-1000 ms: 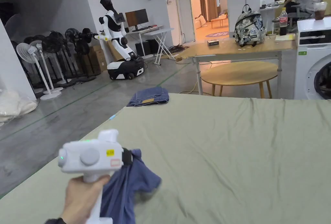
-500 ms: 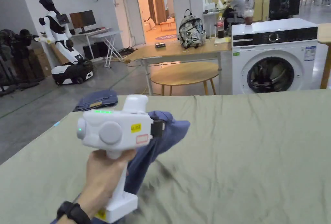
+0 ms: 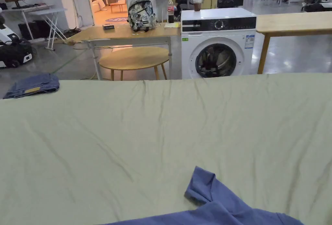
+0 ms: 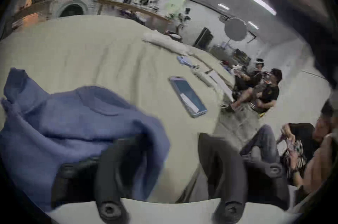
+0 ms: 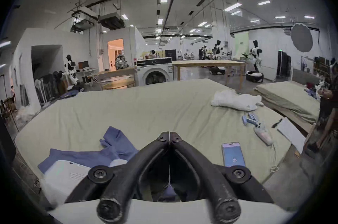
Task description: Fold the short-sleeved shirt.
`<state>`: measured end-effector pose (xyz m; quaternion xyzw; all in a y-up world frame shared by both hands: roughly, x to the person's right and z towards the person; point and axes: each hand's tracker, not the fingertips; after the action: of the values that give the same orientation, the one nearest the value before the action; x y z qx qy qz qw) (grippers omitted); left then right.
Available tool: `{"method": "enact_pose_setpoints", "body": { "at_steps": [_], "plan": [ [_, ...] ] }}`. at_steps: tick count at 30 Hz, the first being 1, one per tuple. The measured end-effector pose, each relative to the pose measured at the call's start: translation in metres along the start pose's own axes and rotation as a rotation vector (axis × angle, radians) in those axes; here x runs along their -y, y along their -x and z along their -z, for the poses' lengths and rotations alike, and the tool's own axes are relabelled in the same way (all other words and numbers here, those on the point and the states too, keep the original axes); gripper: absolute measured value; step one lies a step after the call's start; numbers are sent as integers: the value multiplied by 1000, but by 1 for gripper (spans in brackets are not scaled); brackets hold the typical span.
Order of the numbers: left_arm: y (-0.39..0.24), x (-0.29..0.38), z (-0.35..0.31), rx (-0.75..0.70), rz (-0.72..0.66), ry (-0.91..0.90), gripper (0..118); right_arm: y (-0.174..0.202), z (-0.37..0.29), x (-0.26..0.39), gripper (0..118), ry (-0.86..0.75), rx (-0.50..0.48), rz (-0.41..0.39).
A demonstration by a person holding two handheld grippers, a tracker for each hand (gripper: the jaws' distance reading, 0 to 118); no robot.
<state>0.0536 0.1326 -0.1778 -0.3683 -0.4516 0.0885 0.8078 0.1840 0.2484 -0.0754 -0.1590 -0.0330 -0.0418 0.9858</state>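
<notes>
The blue short-sleeved shirt [image 3: 220,209] lies crumpled at the near edge of the green-covered desk [image 3: 162,128], one sleeve pointing far. The left gripper [image 4: 164,160] has its jaws spread, shirt fabric draped over its left jaw. The right gripper [image 5: 169,136] has its tips pressed together, empty, just right of the shirt. A phone [image 5: 233,154] lies to its right.

Ahead of your right gripper [image 5: 169,136] the green sheet [image 5: 146,109] is lying open. To its right, a phone [image 5: 233,154] and white cloth [image 5: 236,100] are blocking; to its left, the blue shirt [image 5: 113,147] is sprawling.
</notes>
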Motion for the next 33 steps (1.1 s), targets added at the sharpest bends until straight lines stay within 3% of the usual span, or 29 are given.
{"method": "enact_pose_setpoints", "body": {
  "at_steps": [4, 7, 11, 13, 14, 15, 17, 21, 23, 25, 28, 29, 31, 32, 33],
  "plan": [
    [12, -23, -82, -87, 71, -181, 61, -6, 0, 1, 0, 7, -10, 23],
    [23, -34, -178, -301, 185, -333, 61, 0, 2, 0, 0, 19, -54, 7],
    [24, -21, -295, -644, 250, -476, 60, 19, 6, 0, 0, 21, -121, -81],
    [21, -7, -334, -765, 209, -522, 45, 29, 9, -1, 0, 20, -152, -89],
    [20, 1, -351, -807, 185, -544, 28, 33, 10, -2, 0, 27, -182, -87],
    [19, 10, -364, -843, 166, -567, 3, 36, 13, -2, 0, 30, -207, -84],
    [16, 27, -384, -895, 140, -598, 0, 44, 15, -3, 0, 25, -224, -88],
    [23, 49, -399, -1030, 22, -480, 0, 55, 20, -3, 0, 27, -255, -107],
    [28, 59, -409, -941, -34, -550, 0, 59, 23, -3, 0, 31, -263, -109],
    [38, 62, -411, -960, -72, -566, 0, 62, 25, -3, 0, 41, -270, -111],
    [70, 59, -410, -983, -156, -464, 0, 63, 25, -3, 0, 44, -274, -119],
    [85, 61, -410, -965, -184, -450, 9, 63, 24, -2, 0, 43, -273, -120],
    [127, 64, -406, -851, -291, -391, 60, 58, 26, 2, 0, 53, -268, -109],
    [150, 70, -404, -827, -336, -382, 69, 56, 27, 4, 0, 61, -262, -97],
    [167, 71, -397, -848, -397, -322, 68, 53, 28, 6, 0, 66, -255, -87]
  ]
}}
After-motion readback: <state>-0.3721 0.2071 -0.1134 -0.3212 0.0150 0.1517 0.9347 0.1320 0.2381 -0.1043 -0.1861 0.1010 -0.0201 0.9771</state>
